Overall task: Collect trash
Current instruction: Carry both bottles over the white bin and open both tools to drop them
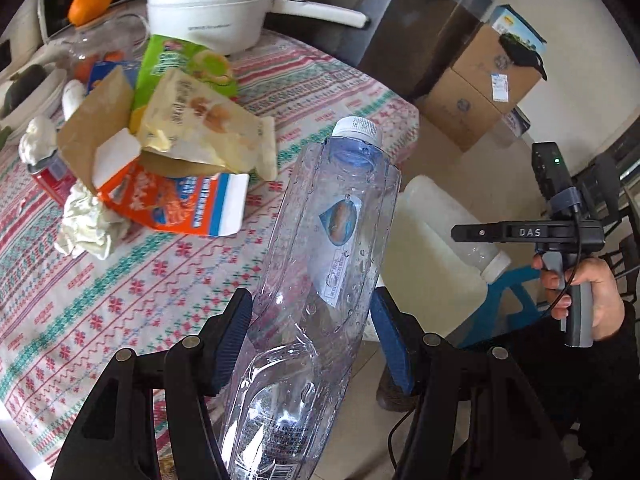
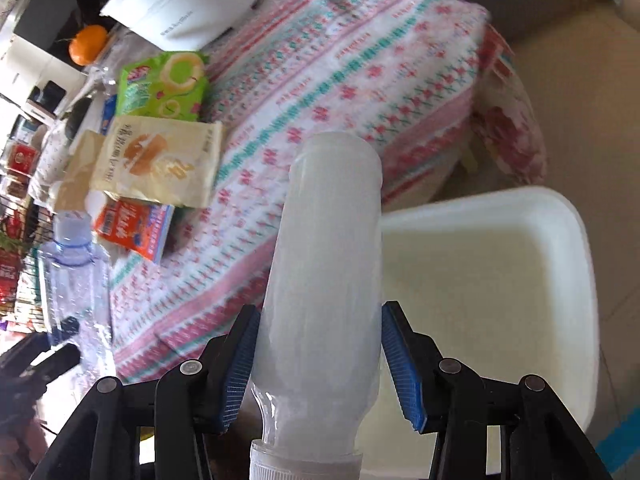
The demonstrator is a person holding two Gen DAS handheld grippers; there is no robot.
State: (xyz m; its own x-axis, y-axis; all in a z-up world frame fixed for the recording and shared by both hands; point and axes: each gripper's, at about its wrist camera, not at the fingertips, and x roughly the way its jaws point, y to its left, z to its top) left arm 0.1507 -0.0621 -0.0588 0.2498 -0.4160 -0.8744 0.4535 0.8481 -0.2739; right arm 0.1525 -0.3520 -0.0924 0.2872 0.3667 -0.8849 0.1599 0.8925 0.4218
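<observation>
My left gripper (image 1: 310, 340) is shut on a clear, crushed plastic water bottle (image 1: 320, 264) with a white cap, held over the table's edge. My right gripper (image 2: 320, 356) is shut on a frosted white plastic bottle (image 2: 324, 280), base pointing forward, cap towards the camera. That bottle hangs beside a white bin (image 2: 500, 272) on the floor. The left view shows the right gripper (image 1: 460, 234), the white bottle (image 1: 486, 256) and the bin (image 1: 432, 232). On the table lie a cream snack bag (image 1: 200, 128), a green snack bag (image 1: 180, 64), an orange carton (image 1: 168, 196) and crumpled tissues (image 1: 88, 224).
The table has a patterned cloth (image 1: 120, 304). A white pot (image 1: 212, 4), an orange (image 1: 90, 4) and a red can (image 1: 50, 176) stand at the back. Cardboard boxes (image 1: 480, 88) sit on the floor beyond. The clear bottle shows in the right view (image 2: 74, 280).
</observation>
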